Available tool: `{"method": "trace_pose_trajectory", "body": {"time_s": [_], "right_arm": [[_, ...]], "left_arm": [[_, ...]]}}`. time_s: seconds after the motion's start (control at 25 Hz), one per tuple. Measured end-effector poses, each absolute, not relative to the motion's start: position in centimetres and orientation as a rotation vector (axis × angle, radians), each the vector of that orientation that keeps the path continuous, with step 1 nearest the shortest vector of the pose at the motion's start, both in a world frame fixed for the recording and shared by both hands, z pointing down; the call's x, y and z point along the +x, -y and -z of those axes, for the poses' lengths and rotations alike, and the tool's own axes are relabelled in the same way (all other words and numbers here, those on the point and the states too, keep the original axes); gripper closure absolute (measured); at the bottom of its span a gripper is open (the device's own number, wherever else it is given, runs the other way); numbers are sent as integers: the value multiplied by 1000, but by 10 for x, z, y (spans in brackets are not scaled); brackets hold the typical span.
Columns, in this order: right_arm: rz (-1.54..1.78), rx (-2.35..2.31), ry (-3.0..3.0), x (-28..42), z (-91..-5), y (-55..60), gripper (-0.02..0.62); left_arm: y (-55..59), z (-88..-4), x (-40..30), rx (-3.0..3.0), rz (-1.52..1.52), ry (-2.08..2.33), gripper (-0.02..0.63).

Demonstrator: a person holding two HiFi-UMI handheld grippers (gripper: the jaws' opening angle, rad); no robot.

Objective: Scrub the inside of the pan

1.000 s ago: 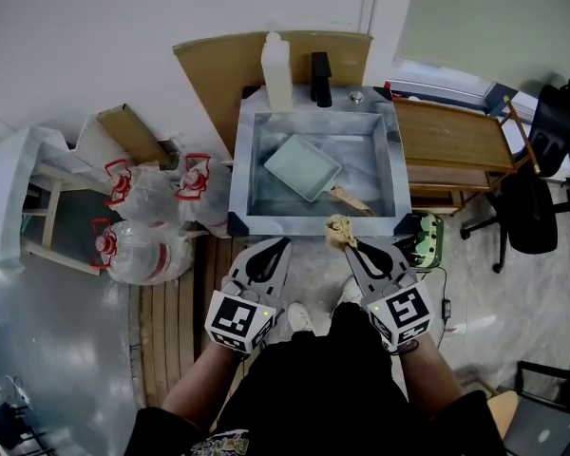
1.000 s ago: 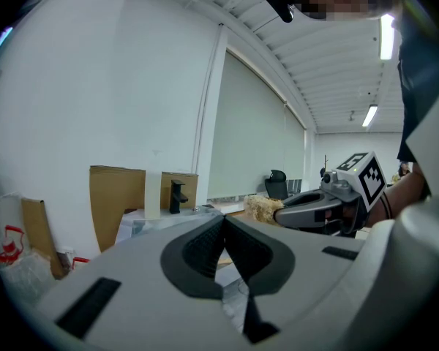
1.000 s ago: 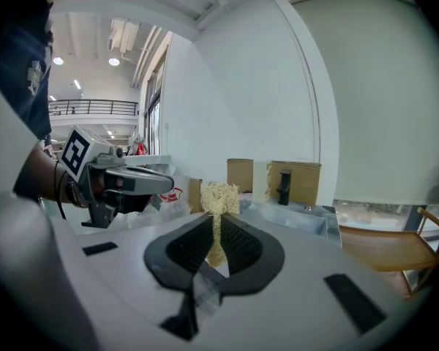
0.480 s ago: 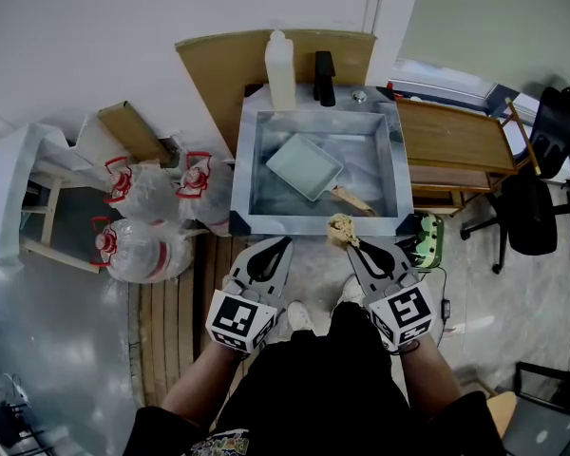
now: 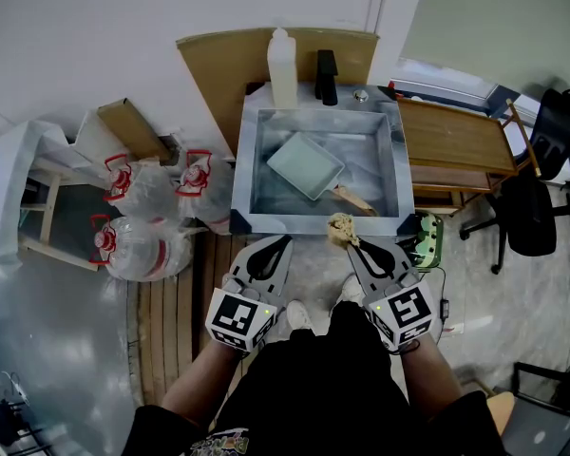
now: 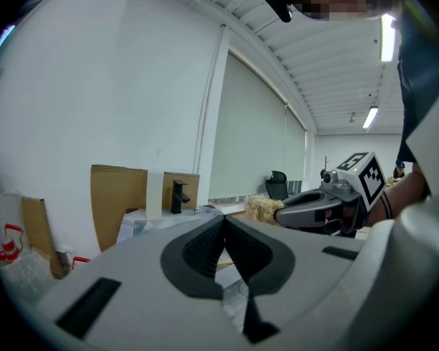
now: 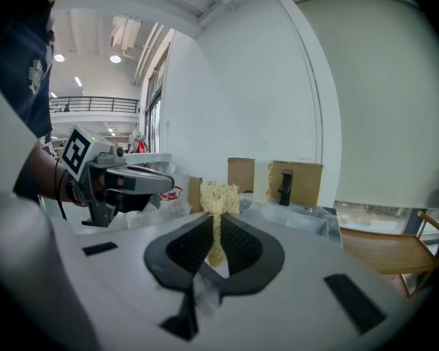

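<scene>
A pale green square pan (image 5: 304, 165) with a wooden handle (image 5: 352, 199) lies tilted inside the metal sink (image 5: 245, 183). Both grippers hover side by side just in front of the sink's near rim. My right gripper (image 5: 343, 235) is shut on a tan fibrous scrubber (image 5: 339, 228), whose tuft (image 7: 219, 197) sticks up past the fingertips in the right gripper view. My left gripper (image 5: 283, 243) is shut with nothing in it, its jaws meeting in the left gripper view (image 6: 224, 222). Neither gripper touches the pan.
A white bottle (image 5: 281, 68) and a black faucet (image 5: 326, 76) stand at the sink's back rim, with a cardboard sheet (image 5: 218, 74) behind. Water jugs (image 5: 138, 240) lie on the floor at left. A wooden table (image 5: 453, 136) and office chairs (image 5: 540, 198) are at right.
</scene>
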State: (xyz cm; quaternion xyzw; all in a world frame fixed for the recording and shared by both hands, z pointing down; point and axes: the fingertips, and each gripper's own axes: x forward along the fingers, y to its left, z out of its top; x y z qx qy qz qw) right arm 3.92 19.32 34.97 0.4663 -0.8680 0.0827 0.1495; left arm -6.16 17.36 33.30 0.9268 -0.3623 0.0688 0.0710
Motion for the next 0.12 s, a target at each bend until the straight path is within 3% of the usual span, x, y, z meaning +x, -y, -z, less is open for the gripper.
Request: {"method": "trace_pose_trajectory", "body": {"time_s": [0.12], "right_arm": [[-240, 1334, 2496, 38, -350, -192, 558]], "left_arm": [[-172, -333, -62, 2787, -208, 1088, 597]]}}
